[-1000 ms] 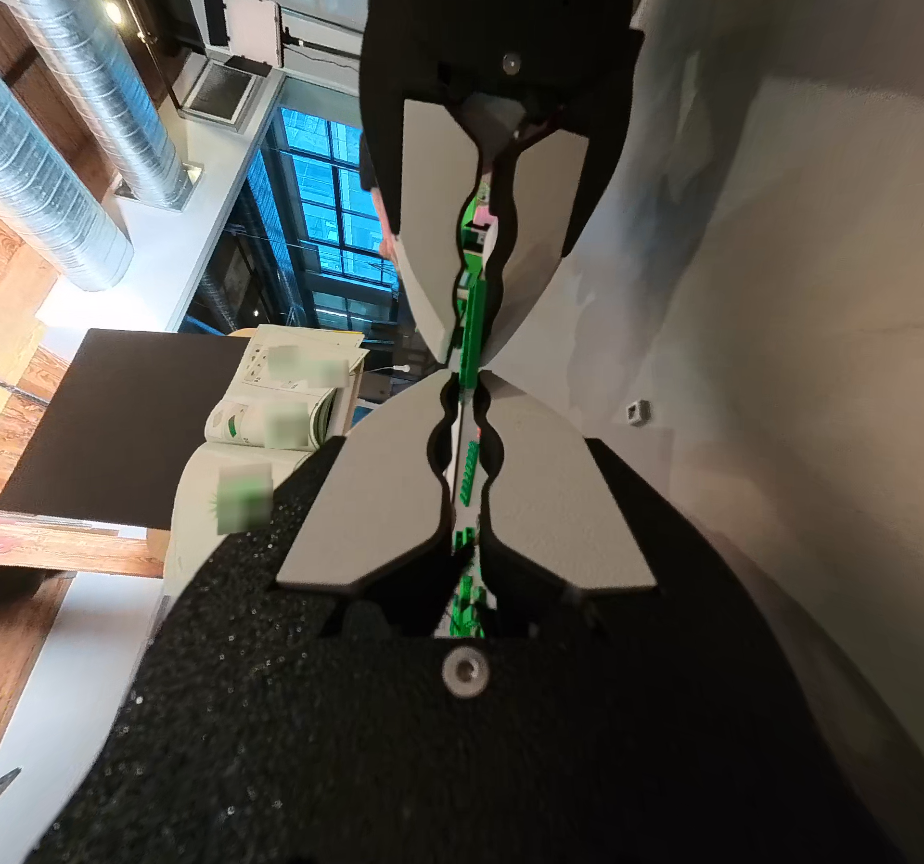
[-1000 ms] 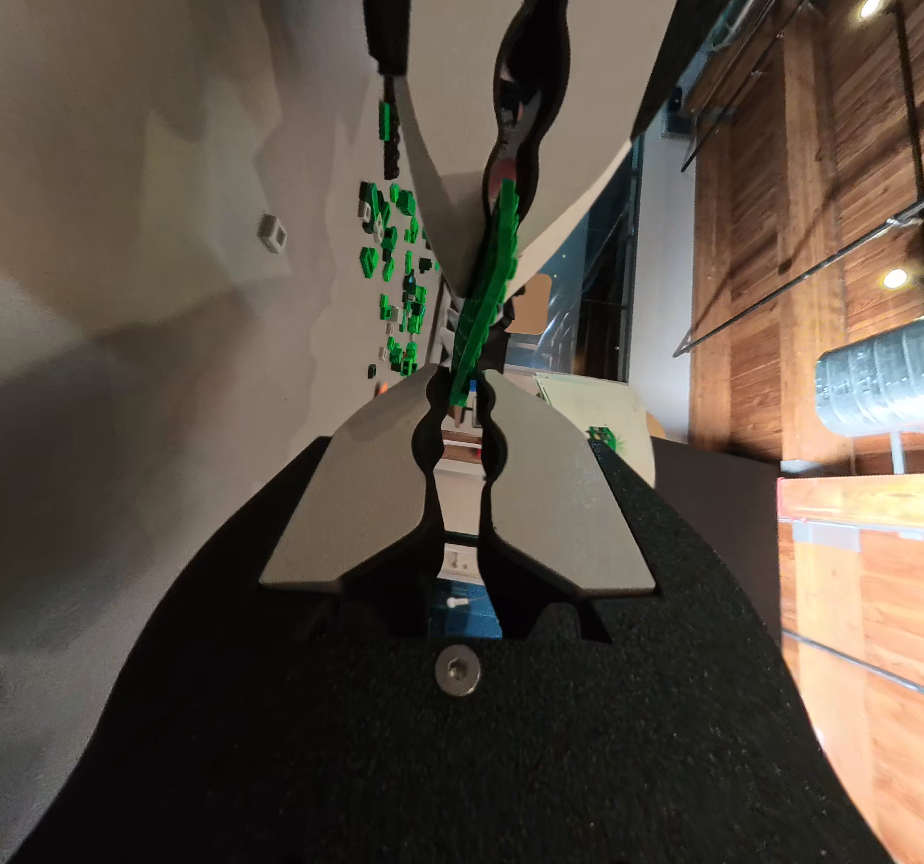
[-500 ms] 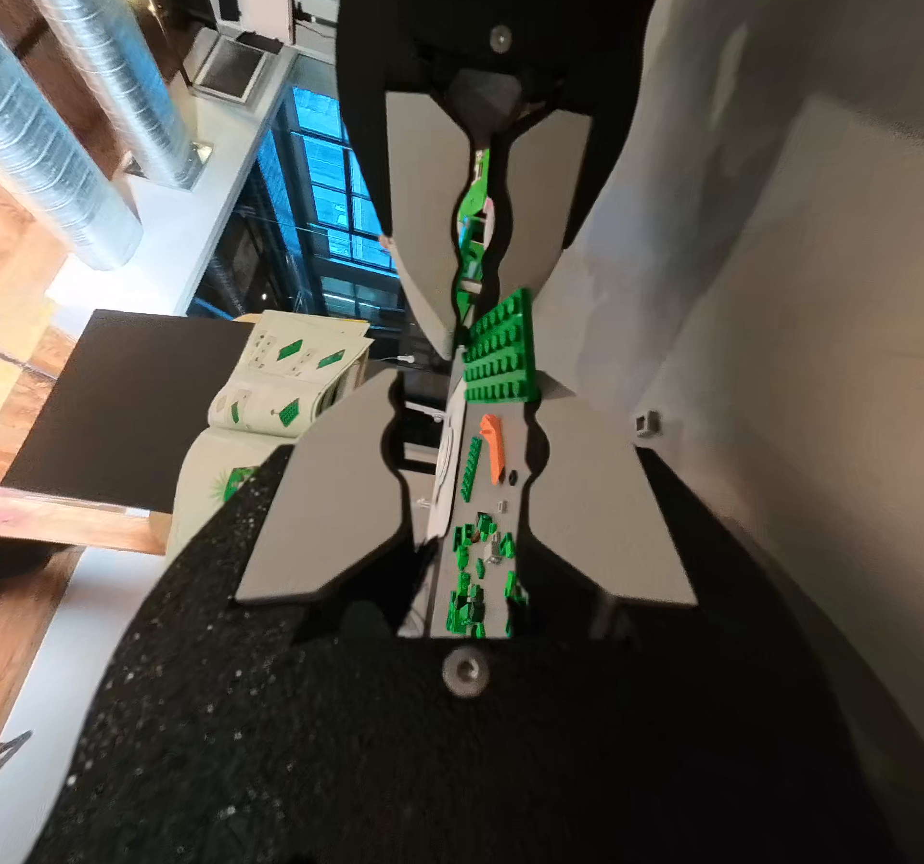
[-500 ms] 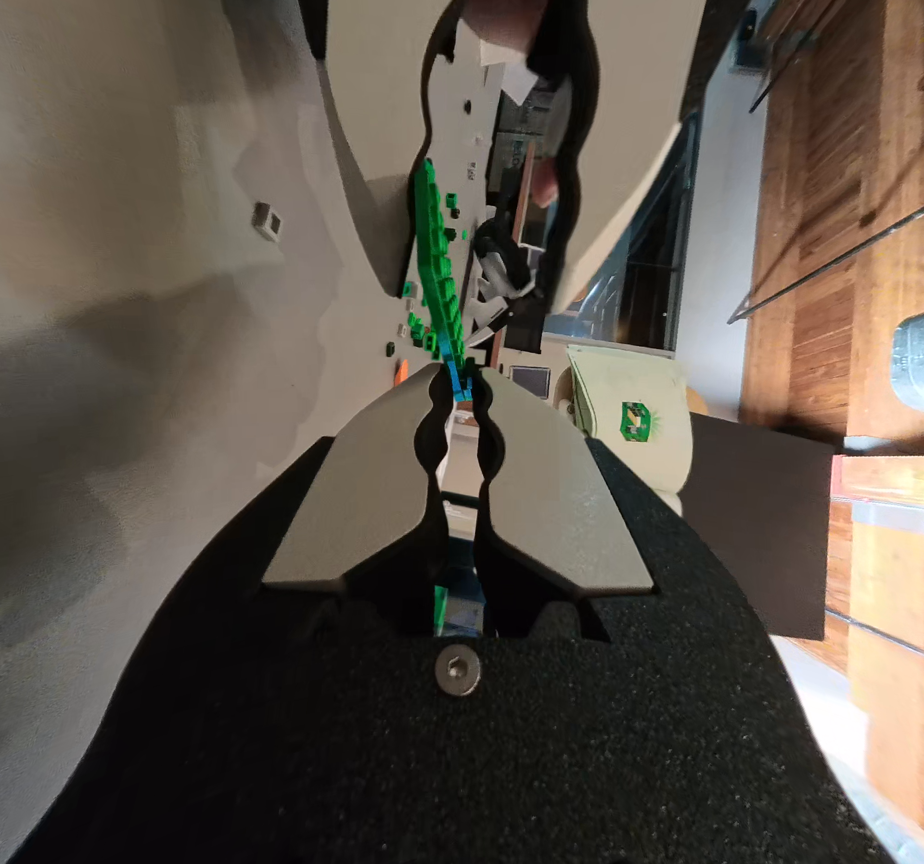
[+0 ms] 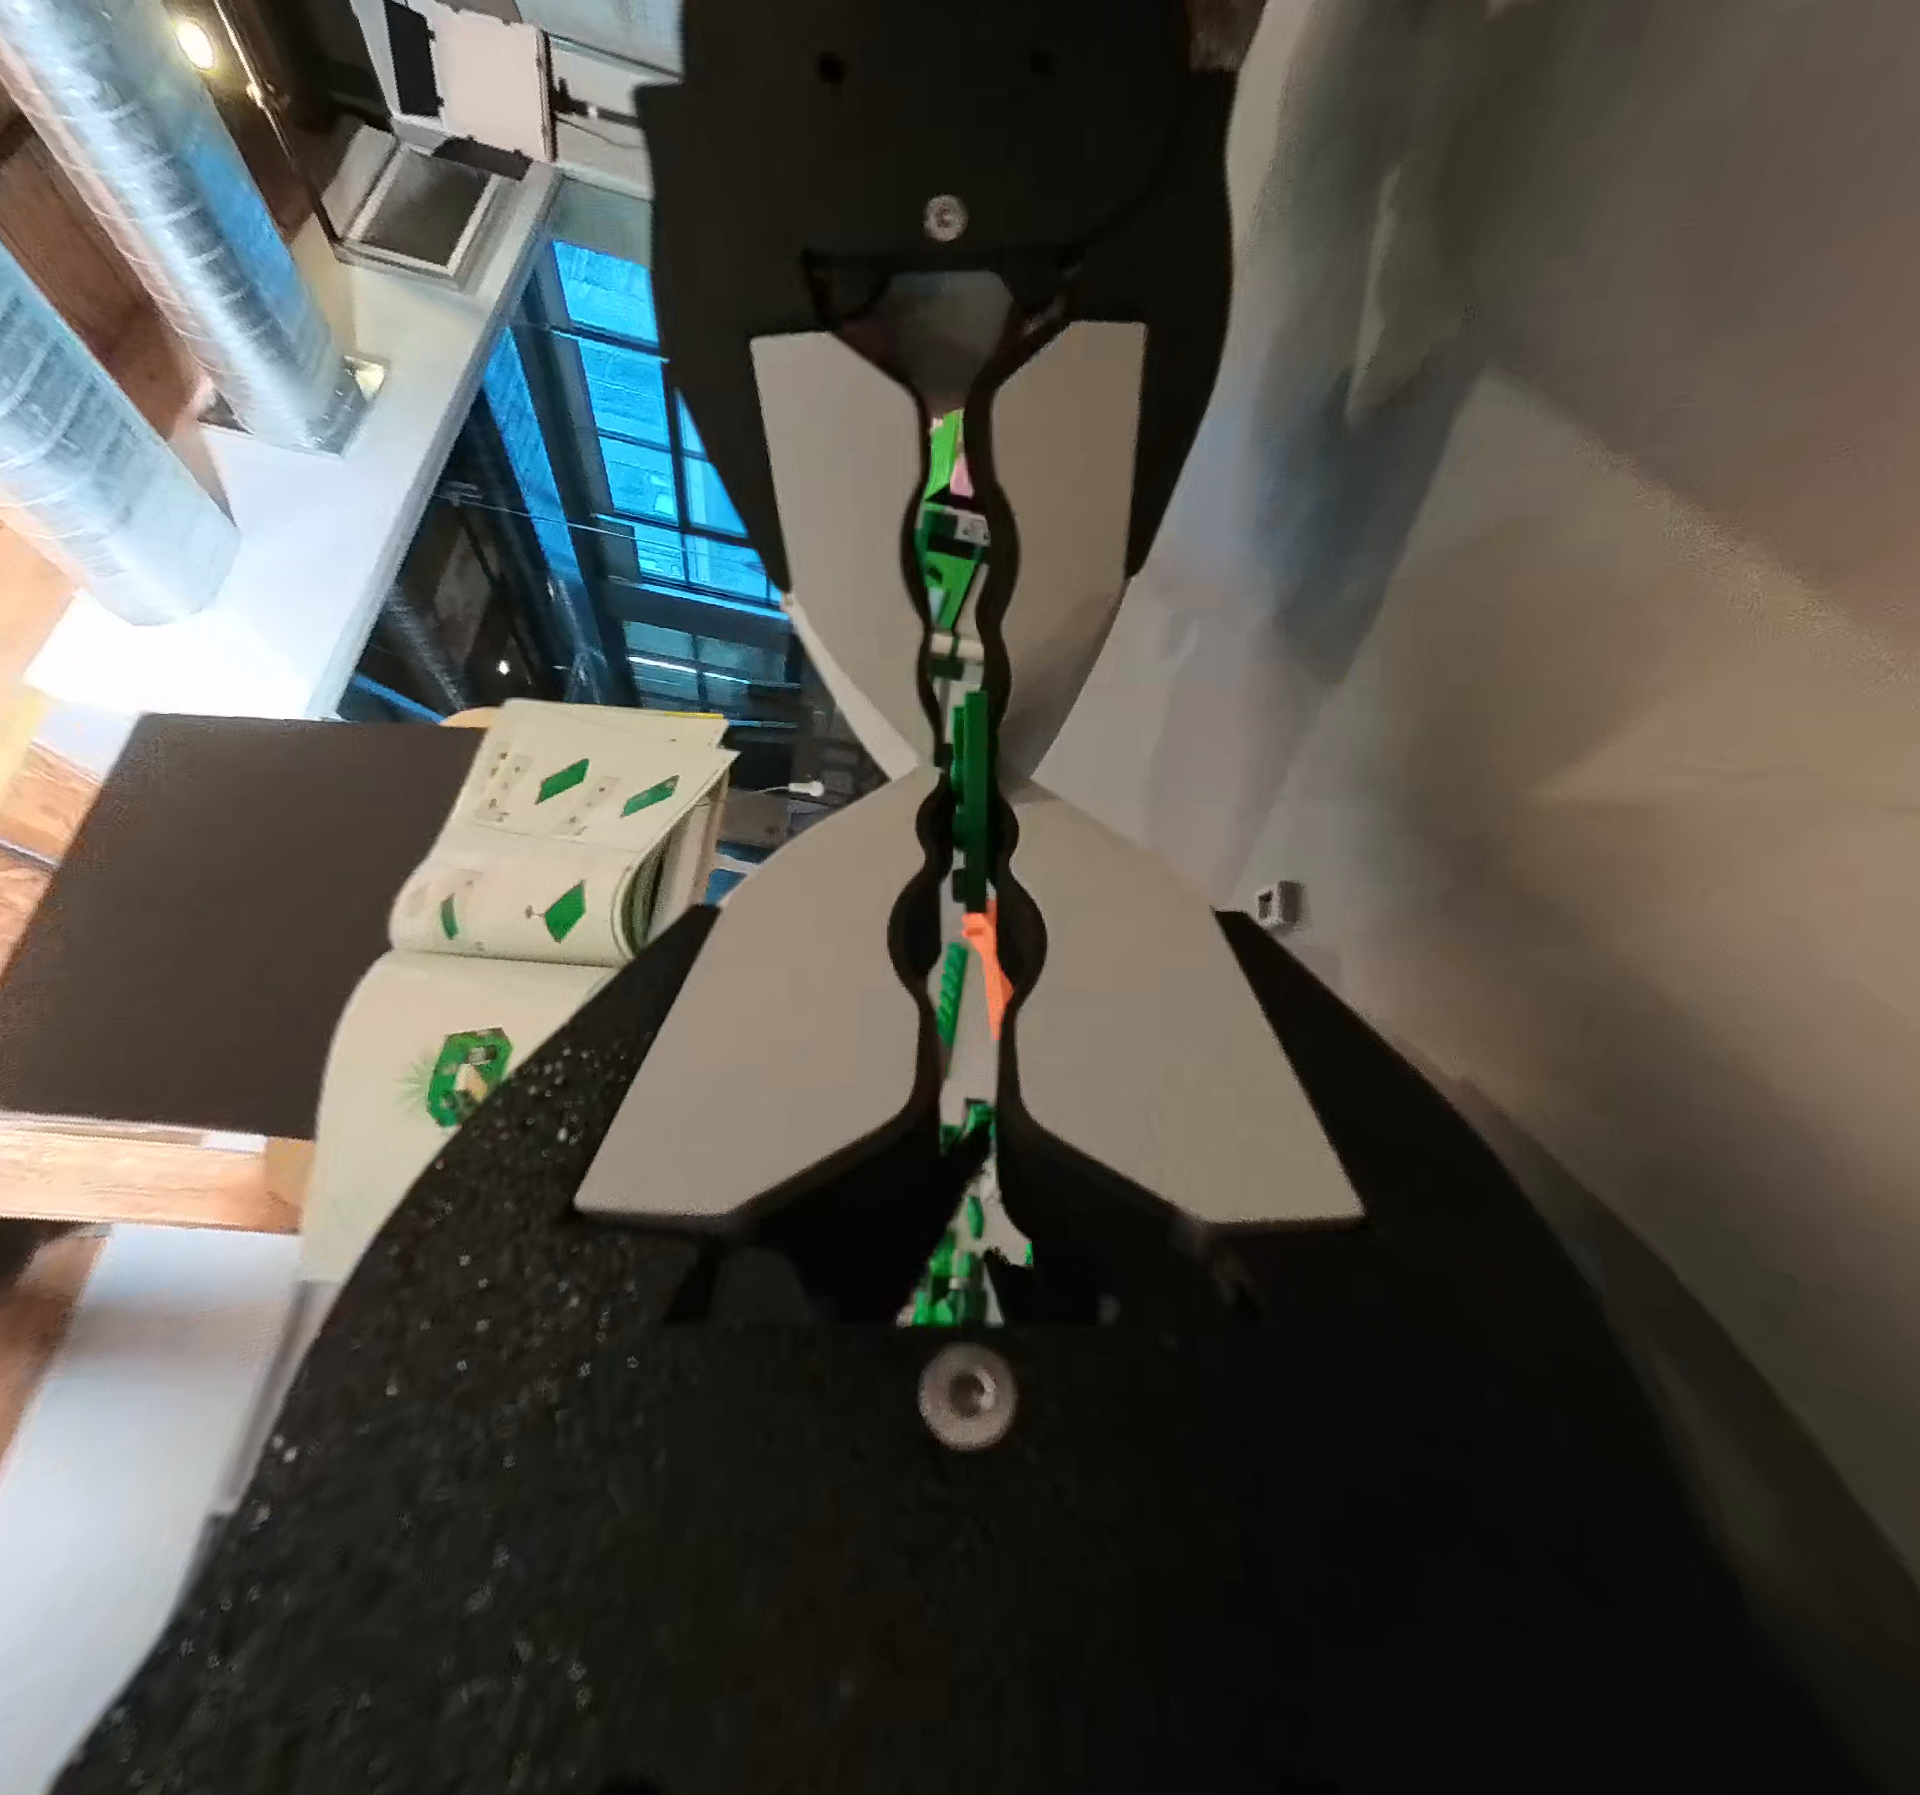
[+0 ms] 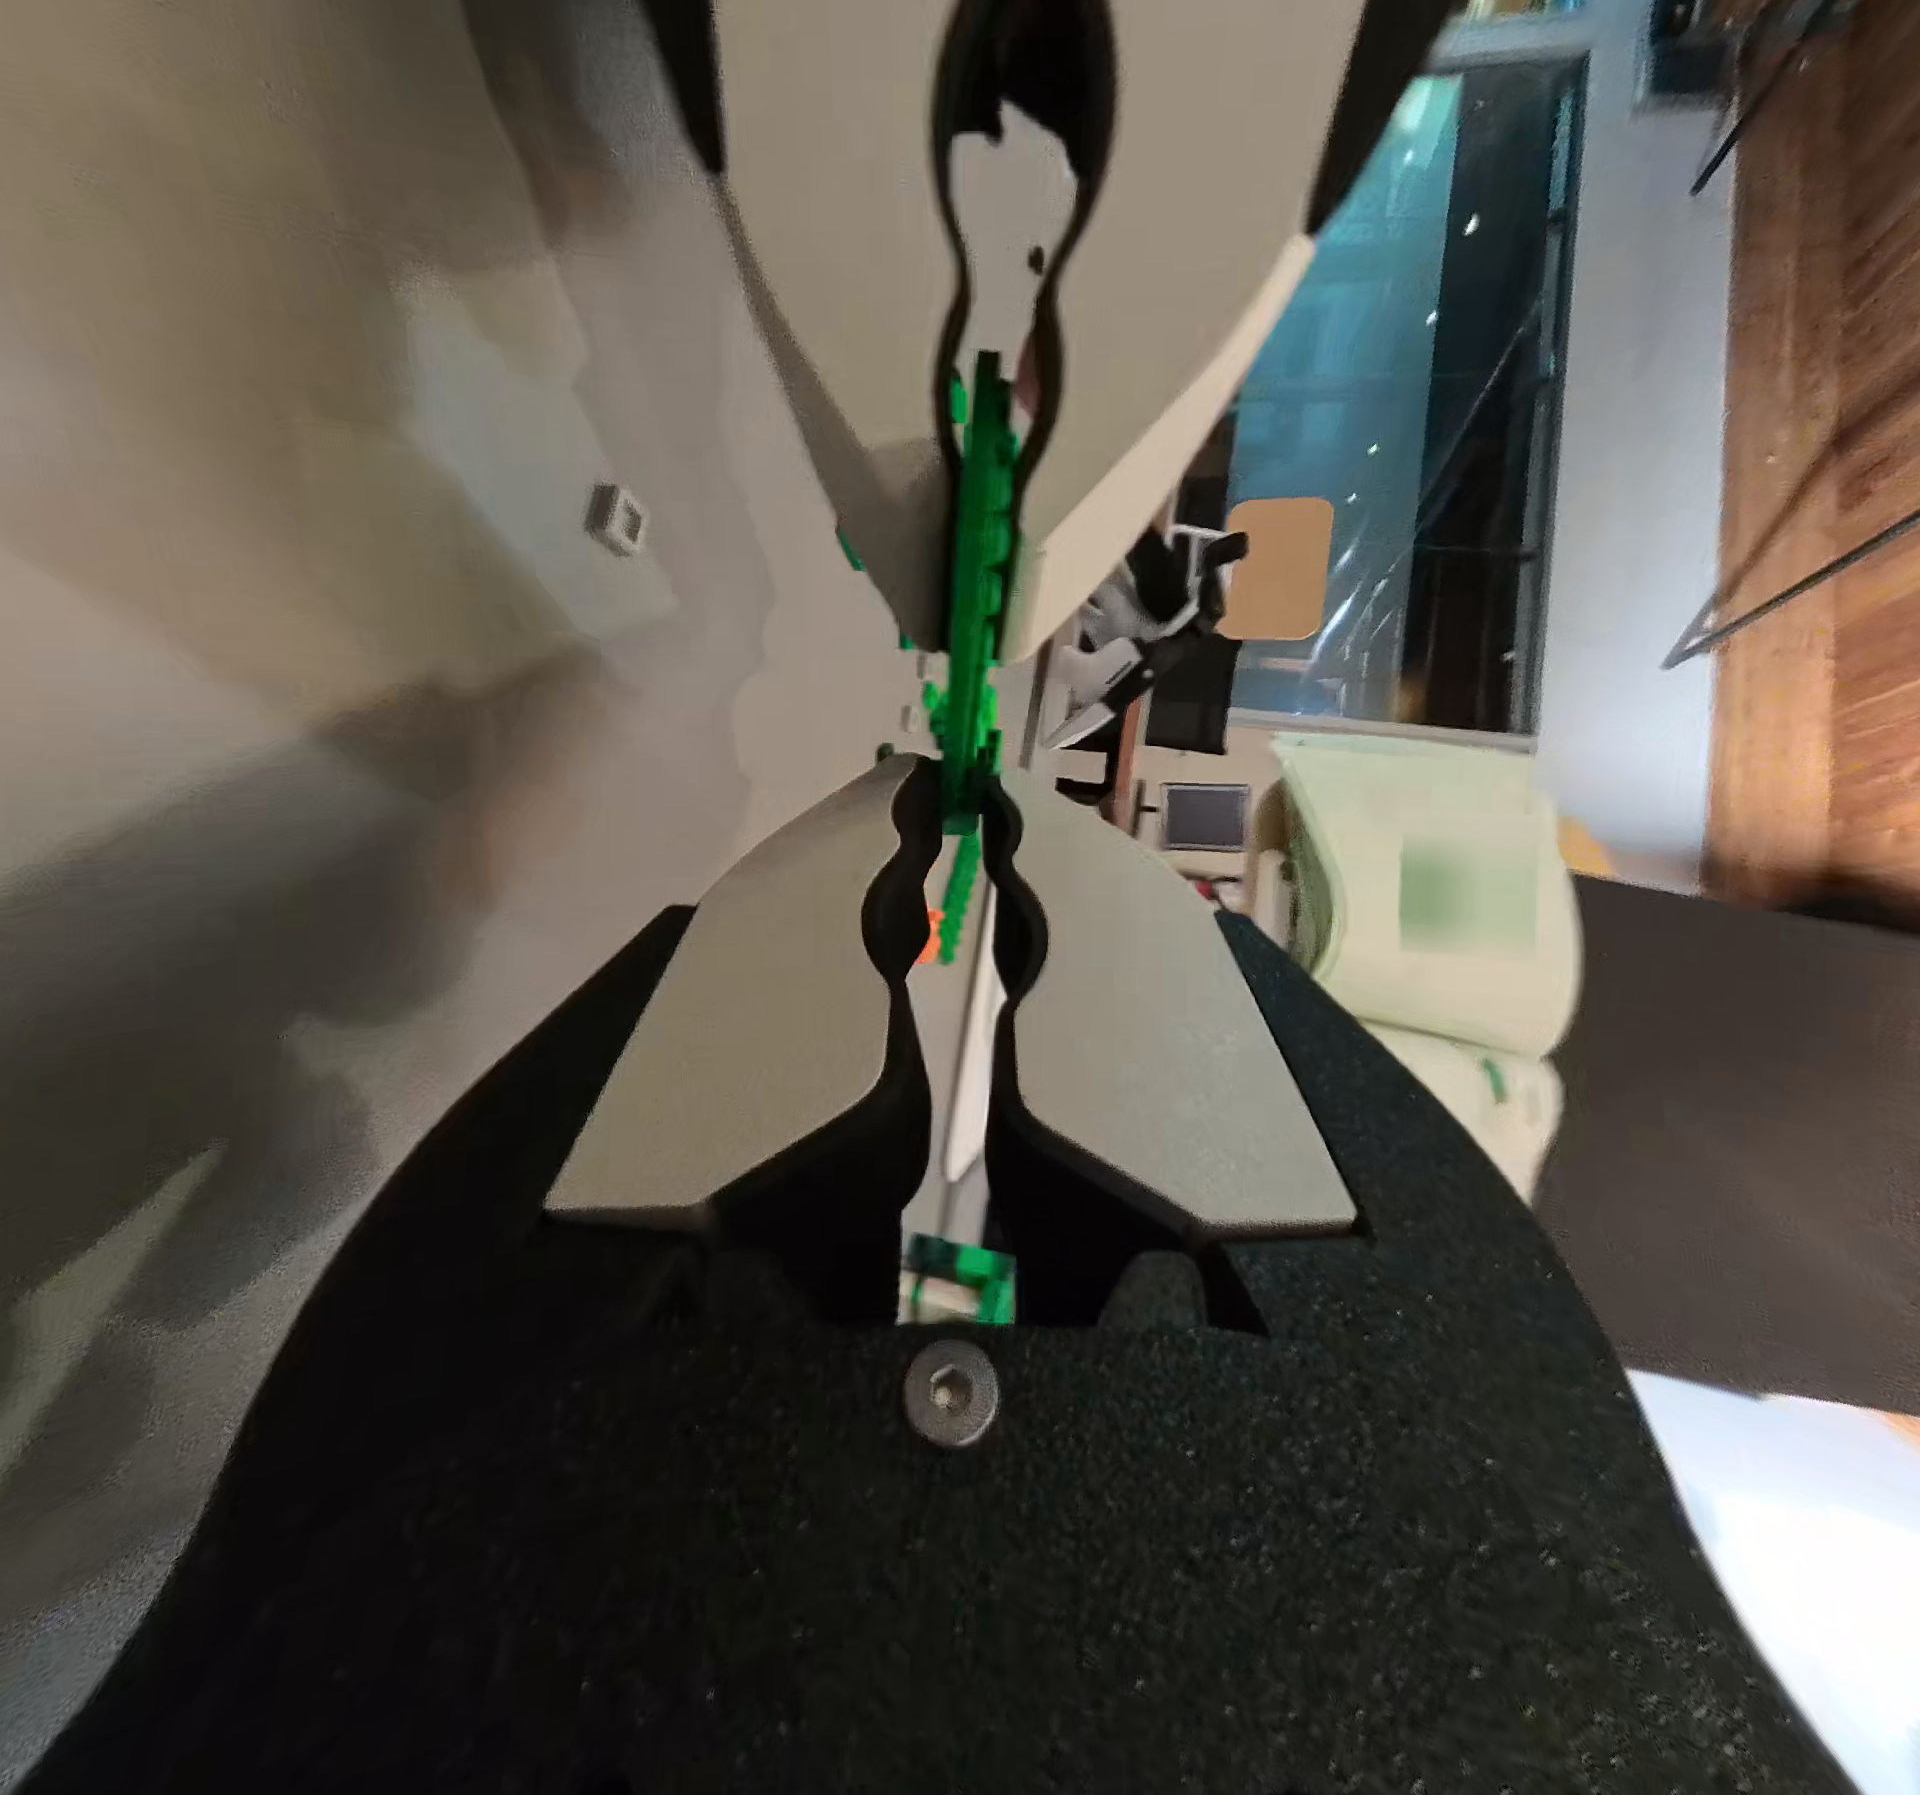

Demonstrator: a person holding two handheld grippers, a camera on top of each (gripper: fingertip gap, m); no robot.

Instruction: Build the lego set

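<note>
The left gripper (image 5: 971,800) is clenched on one end of a flat green lego plate (image 5: 974,789), seen edge-on in the narrow slit between its grey fingers (image 5: 821,1007). Facing it tip to tip, the right gripper (image 5: 971,758) pinches the opposite end of the same plate, so the piece bridges the two sets of fingertips in the air, clear of the table.

In the right wrist view the right gripper (image 6: 961,789) closes on the green lego plate (image 6: 977,602) at its near end, and the plate runs straight away into the slit of the left gripper (image 6: 987,644), which is shut on the far end; its studs show along one edge.

Through the gaps between the fingers, an orange piece (image 5: 985,966) and a scatter of loose green bricks (image 5: 956,1267) lie on the white table (image 5: 1558,602). A small grey brick (image 5: 1276,904) sits alone out on the open surface. At the table's edge an open instruction booklet (image 5: 551,862) rests against a dark board (image 5: 208,914).
</note>
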